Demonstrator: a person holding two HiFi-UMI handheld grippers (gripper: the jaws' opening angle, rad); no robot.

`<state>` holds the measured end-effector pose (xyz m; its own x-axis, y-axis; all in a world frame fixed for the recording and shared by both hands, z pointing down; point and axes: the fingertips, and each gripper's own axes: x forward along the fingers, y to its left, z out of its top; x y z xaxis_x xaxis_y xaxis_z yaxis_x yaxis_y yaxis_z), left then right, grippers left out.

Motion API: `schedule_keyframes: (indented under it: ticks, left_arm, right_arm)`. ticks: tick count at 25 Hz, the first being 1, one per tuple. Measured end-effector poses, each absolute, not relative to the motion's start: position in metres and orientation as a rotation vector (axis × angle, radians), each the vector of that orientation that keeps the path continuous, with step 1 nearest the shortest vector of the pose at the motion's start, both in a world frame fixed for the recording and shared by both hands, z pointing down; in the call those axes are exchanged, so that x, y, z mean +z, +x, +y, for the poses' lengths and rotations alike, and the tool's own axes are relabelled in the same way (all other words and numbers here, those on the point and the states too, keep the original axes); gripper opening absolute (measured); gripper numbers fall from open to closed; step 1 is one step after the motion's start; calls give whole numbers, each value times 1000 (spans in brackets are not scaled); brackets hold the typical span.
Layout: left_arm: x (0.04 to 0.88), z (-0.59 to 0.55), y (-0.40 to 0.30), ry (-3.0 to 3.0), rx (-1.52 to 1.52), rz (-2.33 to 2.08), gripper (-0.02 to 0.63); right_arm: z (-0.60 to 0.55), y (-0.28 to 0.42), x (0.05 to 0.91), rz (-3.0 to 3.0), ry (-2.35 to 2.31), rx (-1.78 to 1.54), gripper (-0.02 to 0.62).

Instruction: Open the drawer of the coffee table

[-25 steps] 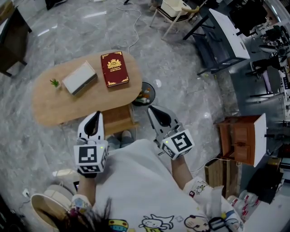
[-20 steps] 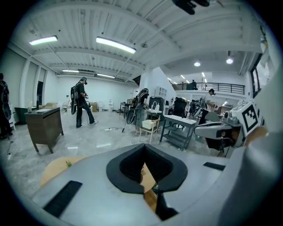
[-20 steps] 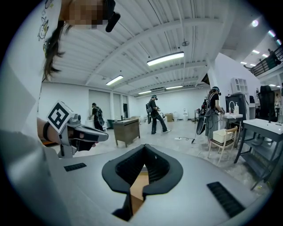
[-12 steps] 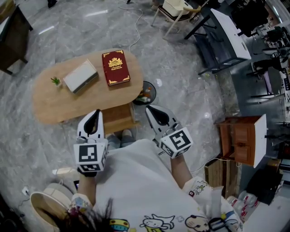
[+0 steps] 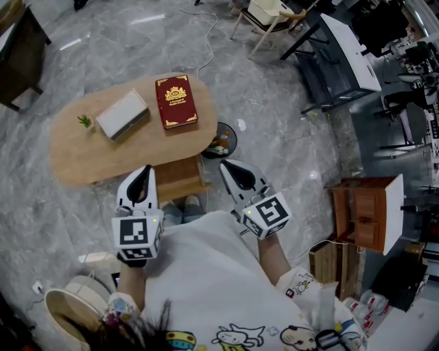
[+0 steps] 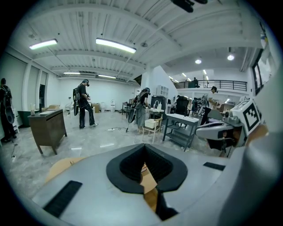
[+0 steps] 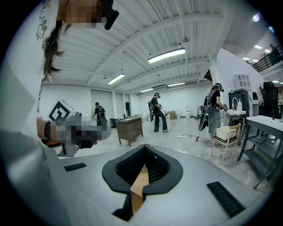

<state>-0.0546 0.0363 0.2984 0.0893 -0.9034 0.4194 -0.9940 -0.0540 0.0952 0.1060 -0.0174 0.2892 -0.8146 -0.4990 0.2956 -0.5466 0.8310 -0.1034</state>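
The oval wooden coffee table carries a red book, a grey box and a tiny plant. Its wooden drawer unit juts out under the near edge, just in front of the person's feet. My left gripper hovers at the drawer unit's left side, shut and empty. On the unit's right side my right gripper is held the same way, shut and empty. In the left gripper view the left gripper has its jaws together, with only table wood behind. The right gripper looks the same in its view.
A dark round dish lies on the marble floor beyond the table's right end. A wooden cabinet stands to the right, a grey metal table and a chair farther off. Several people stand in the hall.
The right gripper has edged very slightly left toward the drawer unit. The left gripper and the table's objects have not moved.
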Motion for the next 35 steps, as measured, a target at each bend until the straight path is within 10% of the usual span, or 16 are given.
schedule_keyframes:
  ticks: [35]
  left_arm:
    - [299,31,-54,2025,384,-1888,5]
  right_arm:
    - [-23,109,295,-2752,807,305,-2]
